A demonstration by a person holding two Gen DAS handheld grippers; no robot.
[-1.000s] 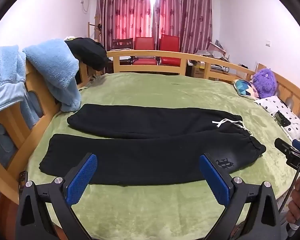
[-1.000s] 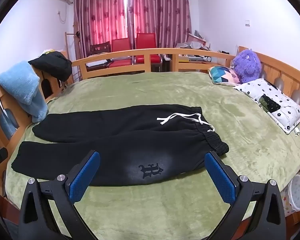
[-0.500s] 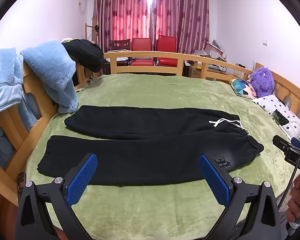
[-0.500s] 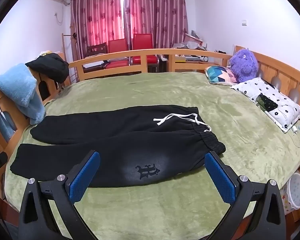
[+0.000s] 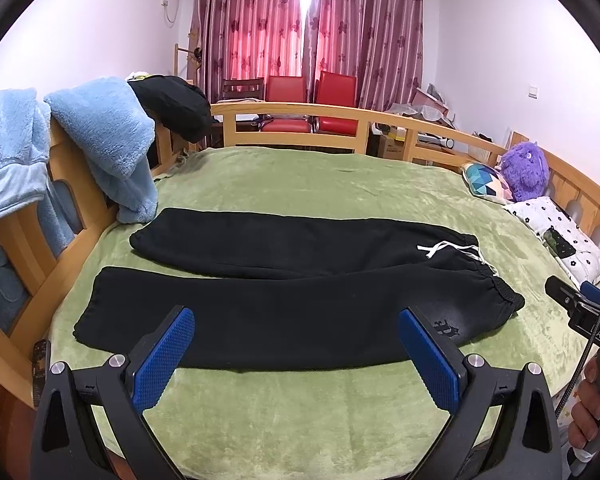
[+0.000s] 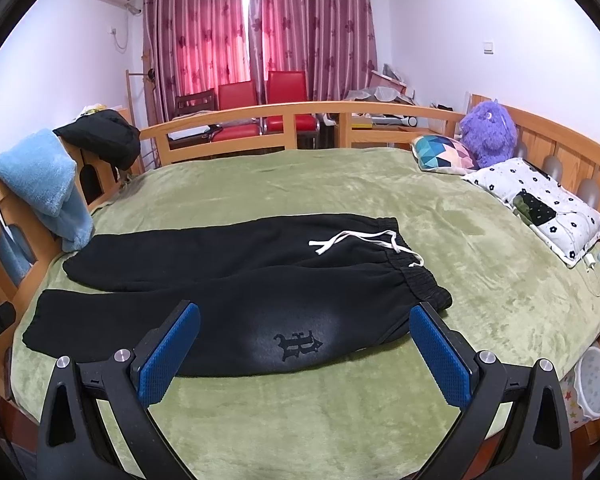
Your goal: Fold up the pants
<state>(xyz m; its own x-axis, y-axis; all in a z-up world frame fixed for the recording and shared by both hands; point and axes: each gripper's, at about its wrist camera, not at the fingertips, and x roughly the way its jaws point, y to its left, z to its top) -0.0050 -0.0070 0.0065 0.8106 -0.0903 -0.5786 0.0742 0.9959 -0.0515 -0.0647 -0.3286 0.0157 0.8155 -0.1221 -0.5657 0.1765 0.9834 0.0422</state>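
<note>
Green plush blanket (image 5: 300, 184) covers a wooden-railed bed (image 5: 340, 114), with pink curtains (image 6: 256, 28) and red chairs (image 6: 284, 80) at the top centre of both views. Black pants (image 5: 284, 300) lie flat and unfolded across the middle of each frame, legs running to the left, waistband to the right, with a white drawstring (image 6: 364, 240) on the upper half and a dark logo (image 6: 298, 344) on the nearer leg. Blue fleece (image 5: 108, 136) hangs over the rail at upper left; a purple plush (image 6: 488, 132) and pillows (image 6: 540, 208) sit at upper right.

Left gripper (image 5: 296, 348) fills the bottom of its view, blue pads (image 5: 162, 360) spread wide, holding nothing, above the blanket's near edge. Right gripper (image 6: 304, 344) sits likewise at the bottom of its frame, pads (image 6: 440, 360) wide apart and empty. A hand (image 5: 588, 404) shows at the lower right edge of the left view, gripping the other tool's handle.
</note>
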